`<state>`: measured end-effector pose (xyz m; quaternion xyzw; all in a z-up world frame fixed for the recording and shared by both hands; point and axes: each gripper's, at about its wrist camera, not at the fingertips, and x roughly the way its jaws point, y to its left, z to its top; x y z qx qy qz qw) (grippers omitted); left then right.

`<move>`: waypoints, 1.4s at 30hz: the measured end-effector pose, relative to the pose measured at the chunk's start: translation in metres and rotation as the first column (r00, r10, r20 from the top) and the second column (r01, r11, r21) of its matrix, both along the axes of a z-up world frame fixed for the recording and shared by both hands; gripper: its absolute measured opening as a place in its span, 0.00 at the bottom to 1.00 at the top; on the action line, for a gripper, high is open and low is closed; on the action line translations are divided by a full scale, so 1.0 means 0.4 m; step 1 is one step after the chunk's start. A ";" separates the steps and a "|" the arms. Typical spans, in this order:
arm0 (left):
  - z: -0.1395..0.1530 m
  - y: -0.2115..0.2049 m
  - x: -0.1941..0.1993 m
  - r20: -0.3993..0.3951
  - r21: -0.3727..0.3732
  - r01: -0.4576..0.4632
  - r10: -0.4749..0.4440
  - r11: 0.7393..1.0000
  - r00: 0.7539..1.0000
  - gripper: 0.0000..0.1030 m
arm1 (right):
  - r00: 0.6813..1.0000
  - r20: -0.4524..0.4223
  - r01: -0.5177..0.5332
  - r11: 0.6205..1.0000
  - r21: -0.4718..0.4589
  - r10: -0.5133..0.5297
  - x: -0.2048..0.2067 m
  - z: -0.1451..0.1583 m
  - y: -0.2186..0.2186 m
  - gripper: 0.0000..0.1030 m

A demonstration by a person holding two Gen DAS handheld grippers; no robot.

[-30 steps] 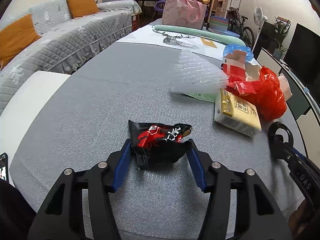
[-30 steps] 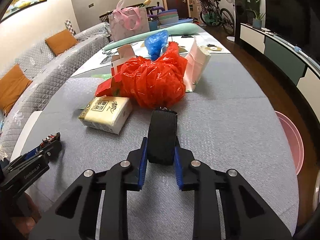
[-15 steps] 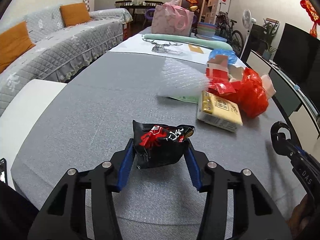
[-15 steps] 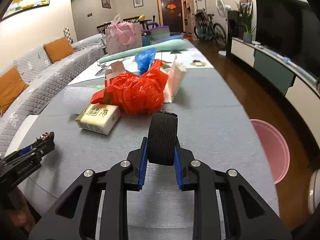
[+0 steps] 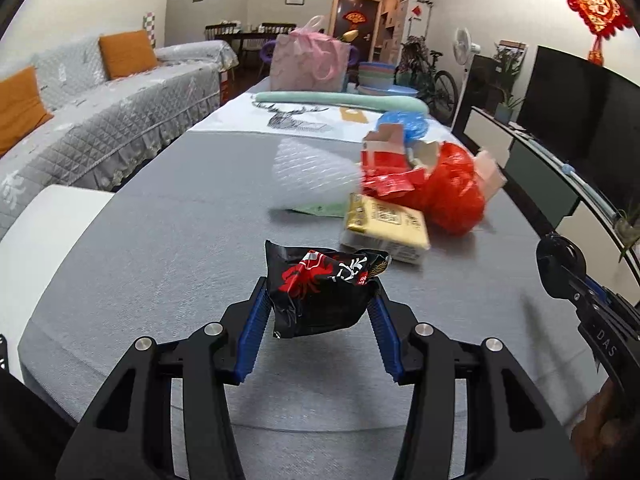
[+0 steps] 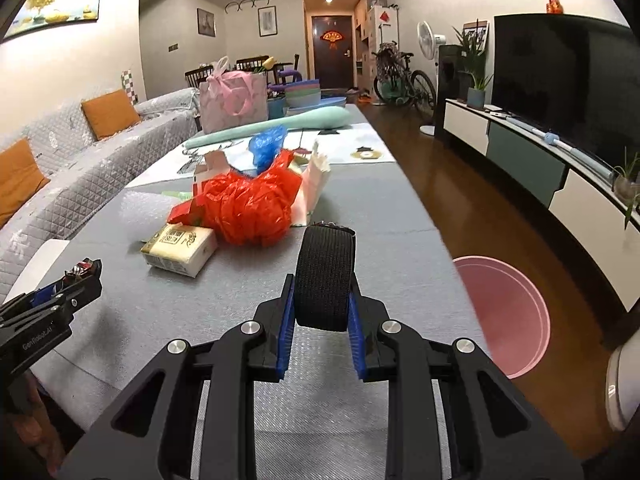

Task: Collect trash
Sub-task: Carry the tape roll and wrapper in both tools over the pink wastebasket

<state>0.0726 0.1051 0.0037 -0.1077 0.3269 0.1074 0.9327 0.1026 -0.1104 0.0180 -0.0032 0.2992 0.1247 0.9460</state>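
The left gripper (image 5: 318, 300) is clamped on a crumpled black snack wrapper (image 5: 320, 292) printed with red and white, its two blue-lined fingers (image 5: 252, 332) pressed against the wrapper's sides; the wrapper sits raised off the grey table (image 5: 160, 220) rather than lying on it. The right gripper (image 6: 323, 304) is clamped on a black ribbed roll (image 6: 325, 278) that stands upright between its fingers.

Ahead of the left gripper and a little to its right lies a yellow tissue pack (image 5: 384, 232) flat on the table. Just beyond the pack is a heap of rubbish: a red plastic bag (image 5: 452, 192), a torn red and white carton (image 5: 386, 156) touching it, a blue plastic bag (image 5: 404, 124) behind them, and a sheet of bubble wrap (image 5: 316, 176) to the left of the carton. From the right gripper the same heap lies ahead and to its left, with the tissue pack the nearest piece.

To the right of the right gripper, down on the wooden floor beside the table edge, stands a pink bin (image 6: 504, 312). At the table's far end sit a pink gift bag (image 5: 308, 64) and a long pale green roll (image 5: 340, 100). A grey sofa (image 5: 100, 120) with orange cushions runs along the left gripper's left
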 end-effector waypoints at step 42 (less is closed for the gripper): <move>0.144 -0.328 0.088 0.158 0.058 0.258 -0.264 0.965 0.952 0.47 | 0.975 0.101 0.189 0.979 0.079 -0.197 0.100 0.157 -0.469 0.23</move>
